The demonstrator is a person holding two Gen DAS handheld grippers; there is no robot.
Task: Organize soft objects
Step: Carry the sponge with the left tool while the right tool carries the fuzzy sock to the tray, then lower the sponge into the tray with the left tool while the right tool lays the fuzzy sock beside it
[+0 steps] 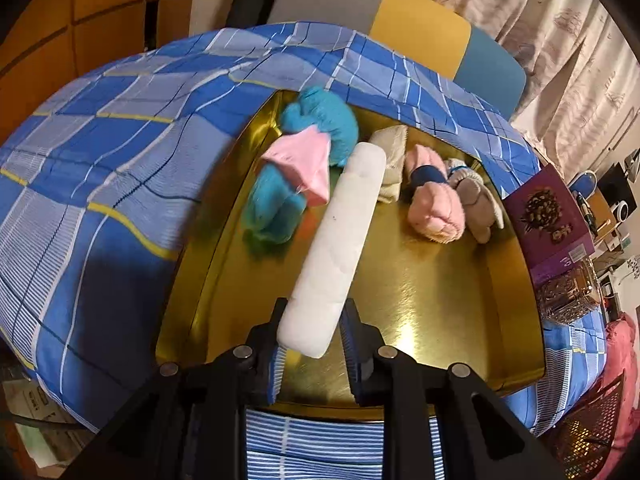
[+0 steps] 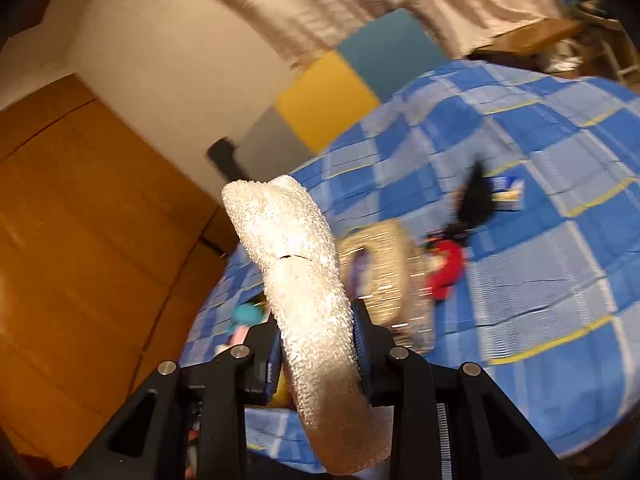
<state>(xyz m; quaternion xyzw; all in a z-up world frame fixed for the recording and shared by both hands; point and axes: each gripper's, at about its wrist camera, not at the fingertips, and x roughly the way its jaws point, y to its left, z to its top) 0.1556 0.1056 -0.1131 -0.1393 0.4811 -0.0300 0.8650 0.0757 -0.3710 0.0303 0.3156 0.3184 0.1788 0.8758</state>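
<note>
Fingers of left gripper [image 1: 316, 344] loosely flank white roll [image 1: 334, 240] over gold tray [image 1: 440, 280]: lower before releasing; right gripper [image 2: 316, 344] pinches textured cloth [image 2: 296, 264].

The right gripper [image 2: 316, 340] is clamped on a cream, nubbly-textured sock [image 2: 300, 280], which stands up between its fingers and curls over at the top, while its lower end hangs out below. Behind it lies a bed covered with a blue checked sheet [image 2: 540, 280], blurred by motion. On the sheet, just right of the sock, sits a beige blurred thing [image 2: 384, 276] that cannot be made out, with a red soft item [image 2: 446, 268] beside it and a black one [image 2: 476, 196] further back. A small turquoise item [image 2: 248, 314] shows to the left of the gripper. An orange-brown wooden panel [image 2: 88, 240] fills the left side.
</note>
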